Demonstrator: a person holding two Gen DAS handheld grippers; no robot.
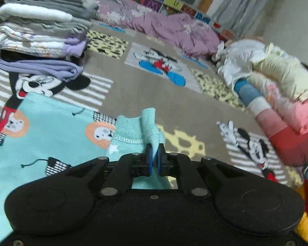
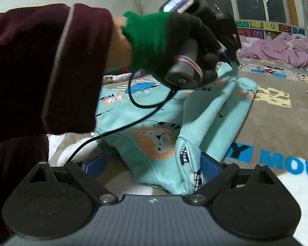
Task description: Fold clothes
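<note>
A teal garment with orange lion prints (image 1: 51, 135) lies spread on the cartoon-print carpet, reaching to the lower left. My left gripper (image 1: 154, 155) is shut on a raised cuff of that garment, and the stitched hem folds up just beyond the blue pads. In the right wrist view the same teal garment (image 2: 154, 139) lies partly folded. A gloved hand (image 2: 174, 41) holds the left gripper (image 2: 234, 61), which lifts the garment's far edge. My right gripper (image 2: 154, 164) stands open low at the near edge. A fold of cloth lies against its right pad (image 2: 210, 167).
A stack of folded clothes (image 1: 41, 37) stands at the far left. A heap of unfolded clothes (image 1: 277, 94) lies at the right. A crumpled purple blanket (image 1: 164, 24) runs along the back. A dark red sleeve (image 2: 41, 71) and a black cable (image 2: 137, 104) cross the right wrist view.
</note>
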